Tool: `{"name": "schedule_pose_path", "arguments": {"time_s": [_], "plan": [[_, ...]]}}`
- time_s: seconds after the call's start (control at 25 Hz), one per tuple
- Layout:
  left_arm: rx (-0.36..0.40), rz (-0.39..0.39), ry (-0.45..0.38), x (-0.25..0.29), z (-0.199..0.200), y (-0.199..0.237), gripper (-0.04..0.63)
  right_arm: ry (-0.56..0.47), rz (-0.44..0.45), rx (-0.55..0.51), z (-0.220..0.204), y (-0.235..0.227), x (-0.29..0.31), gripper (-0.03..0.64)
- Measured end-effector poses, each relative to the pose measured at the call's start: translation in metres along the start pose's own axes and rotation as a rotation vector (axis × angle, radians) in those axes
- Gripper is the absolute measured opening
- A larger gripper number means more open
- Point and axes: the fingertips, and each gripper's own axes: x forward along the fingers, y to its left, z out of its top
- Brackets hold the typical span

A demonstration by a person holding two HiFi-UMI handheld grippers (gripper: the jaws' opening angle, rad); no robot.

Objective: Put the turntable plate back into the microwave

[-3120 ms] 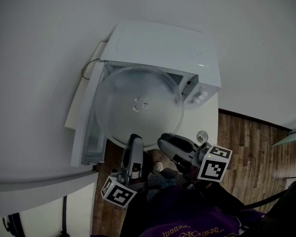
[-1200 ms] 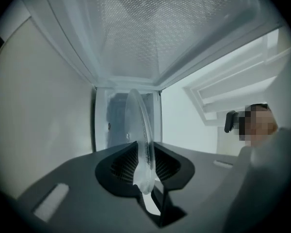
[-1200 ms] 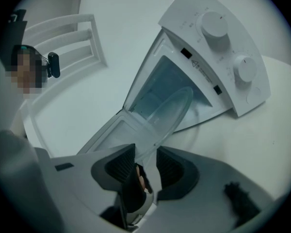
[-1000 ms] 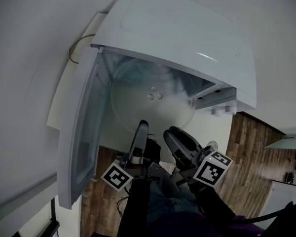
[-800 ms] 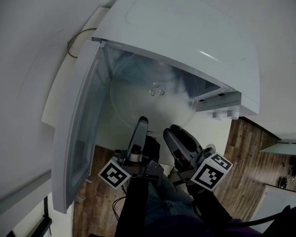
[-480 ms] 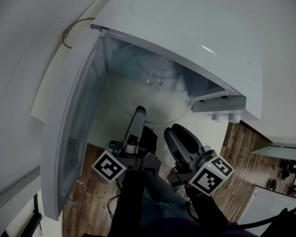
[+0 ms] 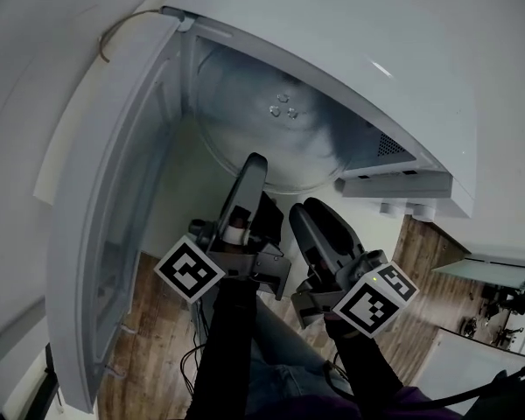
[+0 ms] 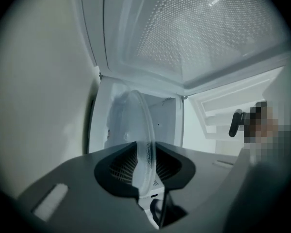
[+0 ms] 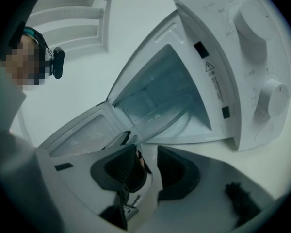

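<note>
The left gripper's jaws clench the near rim of the clear round glass turntable plate, which sits inside the open white microwave. The right gripper's jaws are released, just to its right.

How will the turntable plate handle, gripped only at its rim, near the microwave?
Probably stiff but brittle: the turntable plate is clear glass, so a knock on the microwave opening could chip it. Likely heavy for an edge hold: the left tongs pinch only its rim, so it may pivot. Smooth glass might also slip.
</note>
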Motion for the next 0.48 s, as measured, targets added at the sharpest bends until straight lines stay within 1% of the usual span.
{"name": "schedule_pose_path", "arguments": {"time_s": [0.12,0.28,0.48], "plan": [[0.009,-0.002,0.019,0.007,0.000,0.005,0.089,-0.024,0.007,0.006,0.006,-0.002,0.009,0.152],[-0.027,0.001,0.032,0.011,-0.001,0.012,0.091,-0.047,0.005,0.025,0.010,-0.008,0.017,0.152],[-0.018,0.001,0.062,0.019,-0.001,0.018,0.092,-0.063,0.011,0.049,0.013,-0.013,0.028,0.152]]}}
